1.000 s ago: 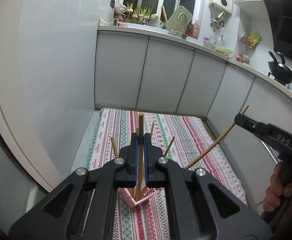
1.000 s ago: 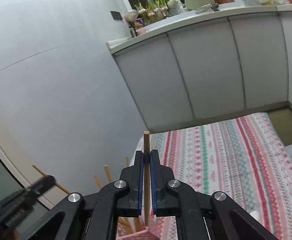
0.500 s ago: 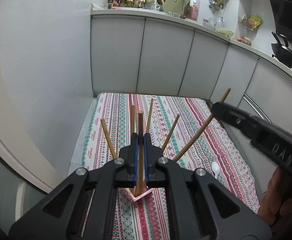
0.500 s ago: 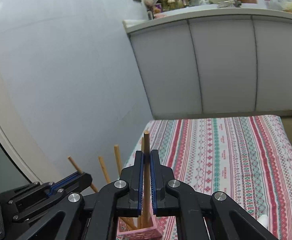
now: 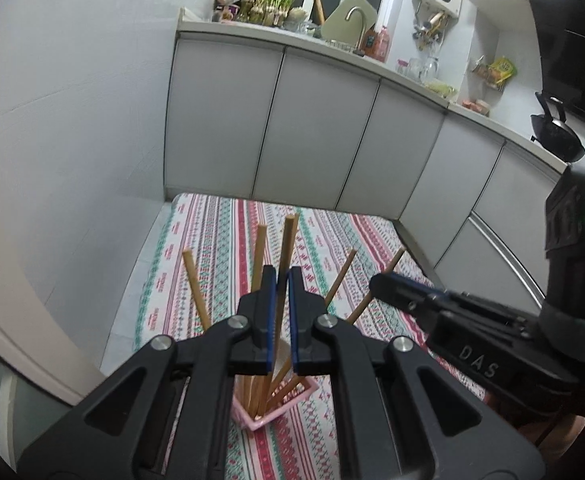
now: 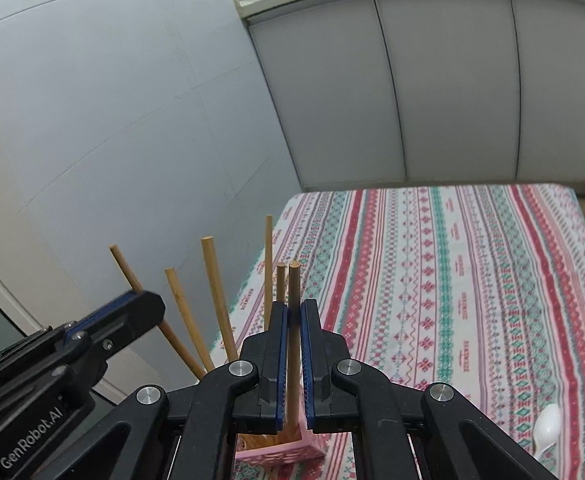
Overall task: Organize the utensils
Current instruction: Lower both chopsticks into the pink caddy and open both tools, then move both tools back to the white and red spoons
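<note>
Wooden chopsticks go into the pink basket (image 5: 270, 408) on the striped cloth (image 6: 452, 280): left gripper (image 5: 280, 280) clamps one chopstick (image 5: 288, 240), right gripper (image 6: 293, 308) another (image 6: 293, 280), both tips approx. inside w/ others already standing. Next move, likely: part the jaws & withdraw upward. Vs. a sec ago, both sticks sit lower, nearer the basket.

A home kitchen. Grey cabinet doors (image 5: 316, 128) run under a worktop (image 5: 404, 74) with a sink tap (image 5: 358, 16), soap bottles, sprouting plants (image 5: 270, 2) by the window and a black wok (image 5: 558, 136).
</note>
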The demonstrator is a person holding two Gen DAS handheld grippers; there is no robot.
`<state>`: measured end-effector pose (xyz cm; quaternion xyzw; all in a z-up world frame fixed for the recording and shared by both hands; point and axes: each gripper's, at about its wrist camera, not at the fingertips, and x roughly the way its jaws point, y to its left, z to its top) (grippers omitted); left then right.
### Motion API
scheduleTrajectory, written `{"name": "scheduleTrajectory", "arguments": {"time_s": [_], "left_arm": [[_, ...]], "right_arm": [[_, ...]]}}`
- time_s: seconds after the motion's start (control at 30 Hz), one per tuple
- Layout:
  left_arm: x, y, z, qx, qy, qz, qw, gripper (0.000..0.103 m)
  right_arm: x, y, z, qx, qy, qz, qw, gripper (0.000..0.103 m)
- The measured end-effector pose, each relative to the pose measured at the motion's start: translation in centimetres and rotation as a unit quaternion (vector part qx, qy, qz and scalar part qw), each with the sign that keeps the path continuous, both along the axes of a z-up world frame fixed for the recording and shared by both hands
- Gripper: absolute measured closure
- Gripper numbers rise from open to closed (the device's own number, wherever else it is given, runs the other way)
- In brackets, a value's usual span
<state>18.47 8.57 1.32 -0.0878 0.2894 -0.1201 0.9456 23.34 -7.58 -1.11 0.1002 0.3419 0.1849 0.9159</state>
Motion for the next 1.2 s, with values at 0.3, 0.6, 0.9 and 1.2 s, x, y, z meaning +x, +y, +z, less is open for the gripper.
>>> {"name": "scheduleTrajectory", "arguments": {"time_s": [0.3,0.6,0.9,1.2], "left_arm": [[1.6,-0.4,-0.3,-0.017,0.027,-0.025,0.9992,0.096],[1.1,-0.3,0.1,-0.024,0.032,-0.029,0.9988,0.067],[0.1,0.5,0.3,-0.018,0.046,-0.027,0.9984,0.054],[-1.7,0.3,0.4,-0.004,0.064,-0.019,0.9977,0.039]], "right_arm": [[0.5,-0.5,-0.5,0.026,0.02,0.007,0.999,0.093],[0.3,-2.6,0.6,0.065,0.026,-0.002,0.998,0.069],[-1.6,-6.4,2.0,0.056,0.033,-0.013,0.998,0.055],[-3.1,-12.1,1.3,0.039,0.077,-0.058,0.995,0.047]]}}
